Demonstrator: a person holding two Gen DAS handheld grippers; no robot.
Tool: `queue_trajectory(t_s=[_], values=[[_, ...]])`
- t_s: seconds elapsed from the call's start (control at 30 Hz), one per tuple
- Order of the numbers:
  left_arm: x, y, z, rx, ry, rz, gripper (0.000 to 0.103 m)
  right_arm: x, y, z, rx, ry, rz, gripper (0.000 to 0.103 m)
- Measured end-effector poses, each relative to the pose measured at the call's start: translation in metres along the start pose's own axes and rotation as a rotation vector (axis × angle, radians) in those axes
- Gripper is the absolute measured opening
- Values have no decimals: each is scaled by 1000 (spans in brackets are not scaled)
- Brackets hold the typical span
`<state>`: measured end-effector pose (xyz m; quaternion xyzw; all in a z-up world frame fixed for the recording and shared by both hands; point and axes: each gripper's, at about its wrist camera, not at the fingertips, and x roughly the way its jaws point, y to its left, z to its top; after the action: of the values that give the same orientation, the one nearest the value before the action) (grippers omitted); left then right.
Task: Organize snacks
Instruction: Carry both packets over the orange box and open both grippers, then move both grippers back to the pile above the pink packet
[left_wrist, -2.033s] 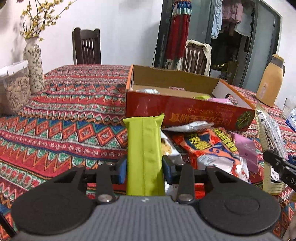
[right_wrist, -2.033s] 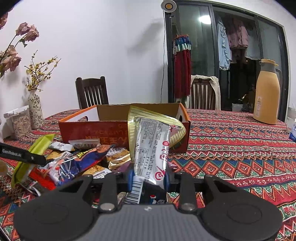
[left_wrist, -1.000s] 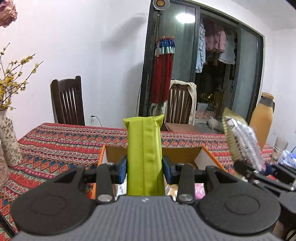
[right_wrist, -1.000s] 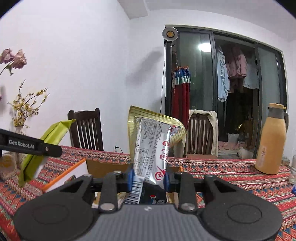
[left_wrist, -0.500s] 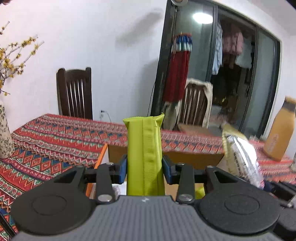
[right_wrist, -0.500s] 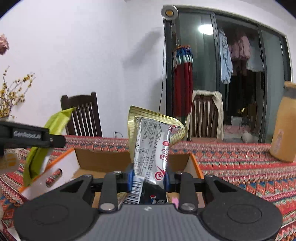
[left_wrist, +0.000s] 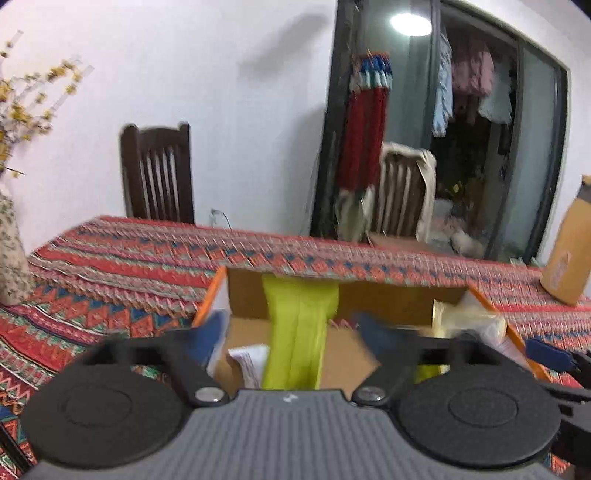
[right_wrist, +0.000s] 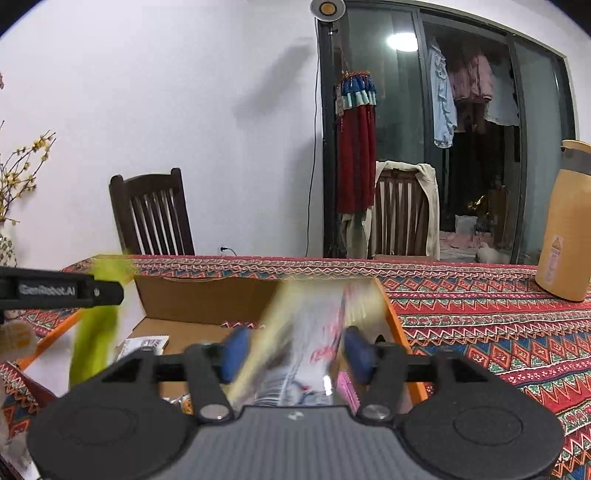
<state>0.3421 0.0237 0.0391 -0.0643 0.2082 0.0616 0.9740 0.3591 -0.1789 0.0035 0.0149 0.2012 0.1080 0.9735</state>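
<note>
Patterned tablecloth (right_wrist: 480, 314), right view alone shows lamp (right_wrist: 327, 7)

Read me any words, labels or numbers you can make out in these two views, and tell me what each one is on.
"GenRobot.AI": blurred white lettering on the side of the left tongs, seen from the right wrist view.
Silver snack packet between the right tongs: red and grey print, blurred, unreadable.
Tan jug: small orange triangle sign, wording too small.
White packet in the cardboard box: print too small.
</note>
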Motion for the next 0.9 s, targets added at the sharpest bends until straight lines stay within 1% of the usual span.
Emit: queue_trajectory(t_s=[0.03, 0.07, 0.13, 0.4, 0.47, 0.57, 0.77, 0.9], values=[[-4, 1, 0, -5, -20, 8, 103, -2, -1, 0, 7, -5, -3, 93], [-8, 2, 1, -12, -34, 7, 103, -4, -2, 0, 15, -11, -11, 100], [-12, 3, 2, -28, -41, -1, 103, -6, -3, -1, 25, -11, -15, 102], [-18, 5, 5, -43, -44, 4, 103, -10, 0, 1, 29, -7, -29, 103], [-23, 5, 6, -46, -52, 1, 103, -14, 1, 2, 27, -10, -41, 103], [-35, 4, 12, -40, -63, 5, 103, -24, 1, 6, 39, -17, -34, 103], [-74, 2, 26, -40, -129, -18, 103, -63, 4, 20, 21, -120, -18, 103], [-94, 3, 29, -41, -142, -42, 103, -85, 3, 26, 24, -158, -14, 103]])
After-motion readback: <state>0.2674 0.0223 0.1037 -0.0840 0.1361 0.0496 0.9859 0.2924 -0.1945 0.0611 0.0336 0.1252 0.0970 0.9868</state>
